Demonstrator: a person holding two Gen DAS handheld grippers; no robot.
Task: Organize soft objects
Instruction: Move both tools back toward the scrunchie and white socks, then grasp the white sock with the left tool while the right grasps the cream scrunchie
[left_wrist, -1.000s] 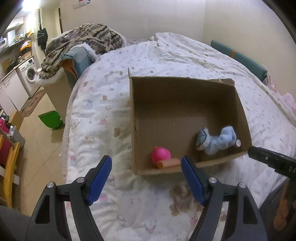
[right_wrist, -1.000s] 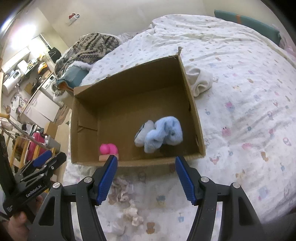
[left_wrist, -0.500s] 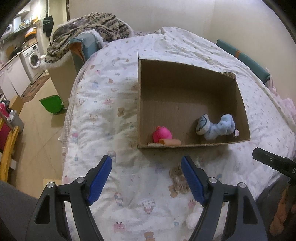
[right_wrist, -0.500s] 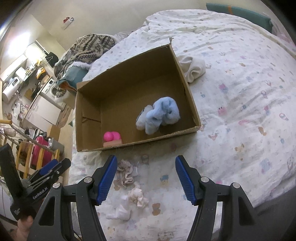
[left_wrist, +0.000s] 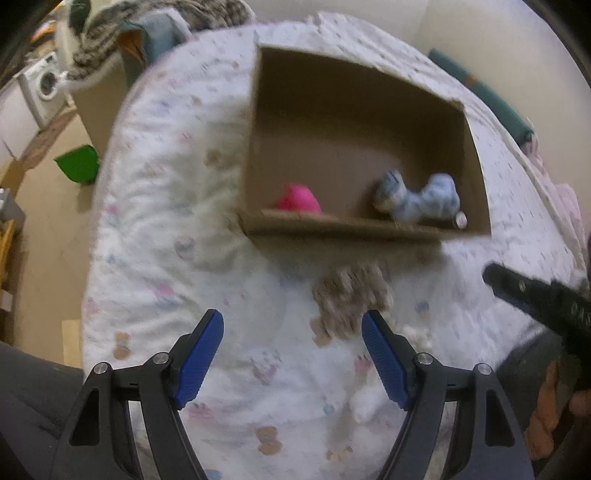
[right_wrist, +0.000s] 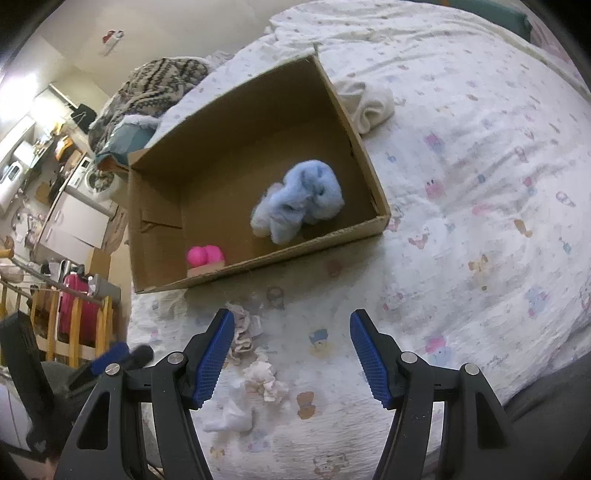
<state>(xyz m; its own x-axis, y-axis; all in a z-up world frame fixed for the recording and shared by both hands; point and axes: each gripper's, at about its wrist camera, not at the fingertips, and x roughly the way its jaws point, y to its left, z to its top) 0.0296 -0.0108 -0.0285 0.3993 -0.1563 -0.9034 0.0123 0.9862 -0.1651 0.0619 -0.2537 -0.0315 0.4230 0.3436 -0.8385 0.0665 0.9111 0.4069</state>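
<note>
A cardboard box (left_wrist: 332, 225) (right_wrist: 155, 206) sits on the bed. Inside lie a light blue plush toy (left_wrist: 421, 197) (right_wrist: 299, 201) and a pink soft toy (left_wrist: 299, 197) (right_wrist: 205, 255). On the bedspread in front of the box lie a brownish fluffy item (left_wrist: 351, 291) (right_wrist: 243, 328) and small white soft pieces (left_wrist: 365, 406) (right_wrist: 264, 380). My left gripper (left_wrist: 291, 350) is open and empty, hovering above the bedspread short of the box. My right gripper (right_wrist: 291, 350) is open and empty, just right of the white pieces.
A cream cloth (right_wrist: 369, 101) lies beside the box's far right side. A patterned blanket pile (right_wrist: 155, 85) sits at the bed's far end. The floor, a green bin (left_wrist: 79, 168) and a washing machine (left_wrist: 46, 83) lie to the left.
Both grippers have pulled back from the box toward the near edge of the bed, so the loose soft pieces in front of the box have come into view. Both stay open.
</note>
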